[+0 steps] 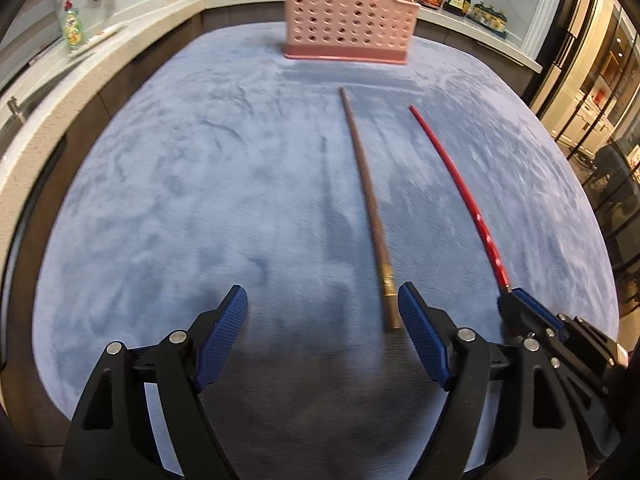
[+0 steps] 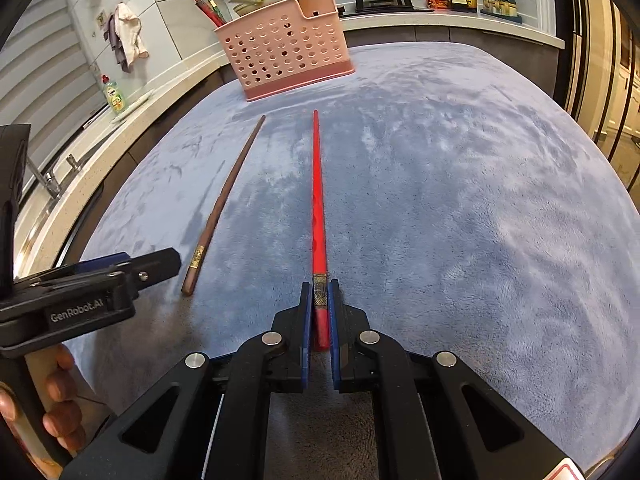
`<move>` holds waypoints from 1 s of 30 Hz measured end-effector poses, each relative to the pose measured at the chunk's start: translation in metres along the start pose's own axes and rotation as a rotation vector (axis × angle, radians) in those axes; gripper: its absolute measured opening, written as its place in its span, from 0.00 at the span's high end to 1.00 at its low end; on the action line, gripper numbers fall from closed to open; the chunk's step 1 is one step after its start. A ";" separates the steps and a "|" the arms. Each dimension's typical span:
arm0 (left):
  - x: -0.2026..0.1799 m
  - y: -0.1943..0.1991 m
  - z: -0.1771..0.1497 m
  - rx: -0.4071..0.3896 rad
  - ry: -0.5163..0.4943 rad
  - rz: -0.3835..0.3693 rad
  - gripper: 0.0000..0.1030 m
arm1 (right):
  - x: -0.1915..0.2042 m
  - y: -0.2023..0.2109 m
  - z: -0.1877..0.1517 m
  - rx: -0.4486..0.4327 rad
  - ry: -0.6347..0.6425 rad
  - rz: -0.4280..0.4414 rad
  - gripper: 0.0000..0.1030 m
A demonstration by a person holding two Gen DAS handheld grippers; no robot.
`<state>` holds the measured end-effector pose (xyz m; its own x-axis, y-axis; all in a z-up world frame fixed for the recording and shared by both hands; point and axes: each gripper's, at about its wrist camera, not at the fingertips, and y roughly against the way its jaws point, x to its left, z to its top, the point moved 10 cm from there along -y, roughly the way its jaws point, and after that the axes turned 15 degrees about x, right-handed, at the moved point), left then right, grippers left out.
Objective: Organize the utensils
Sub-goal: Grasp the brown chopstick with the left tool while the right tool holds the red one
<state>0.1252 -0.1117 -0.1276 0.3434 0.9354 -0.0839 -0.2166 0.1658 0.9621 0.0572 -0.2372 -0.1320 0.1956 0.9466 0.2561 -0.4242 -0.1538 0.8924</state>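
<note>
Right claw (image 2: 319, 300) clenched on thick end of red chopstick (image 2: 317, 200); shaft runs straight ahead from pads over blue-cloth desk (image 2: 460, 200), tip toward pink perforated holder (image 2: 286, 50). Left claw (image 1: 322, 312) released, jaws wide, nothing between pads; brown chopstick (image 1: 366, 200) lies flat on desk, butt end just inside right finger (image 1: 420, 332), not touching. Red chopstick glossy, tapered, patterned band near butt. Brown chopstick dark wood, gold band near butt. Holder upright at desk's far edge, utensils already inside.
</note>
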 end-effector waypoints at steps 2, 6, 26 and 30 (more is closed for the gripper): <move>-0.004 -0.005 0.000 0.011 -0.002 -0.006 0.28 | 0.000 0.000 0.000 -0.001 0.000 0.002 0.94; -0.008 -0.012 0.002 0.016 -0.004 0.001 0.29 | -0.001 -0.001 0.000 -0.001 0.000 0.008 0.94; -0.005 -0.011 0.006 0.018 -0.033 0.043 0.85 | 0.000 0.000 -0.002 0.001 0.001 0.007 0.93; -0.004 -0.011 0.006 0.024 -0.033 0.043 0.91 | 0.000 0.000 -0.002 0.001 0.000 0.008 0.93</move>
<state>0.1317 -0.1187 -0.1361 0.3642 0.9307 -0.0344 -0.2102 0.1181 0.9705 0.0559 -0.2369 -0.1328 0.1919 0.9455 0.2632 -0.4248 -0.1617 0.8907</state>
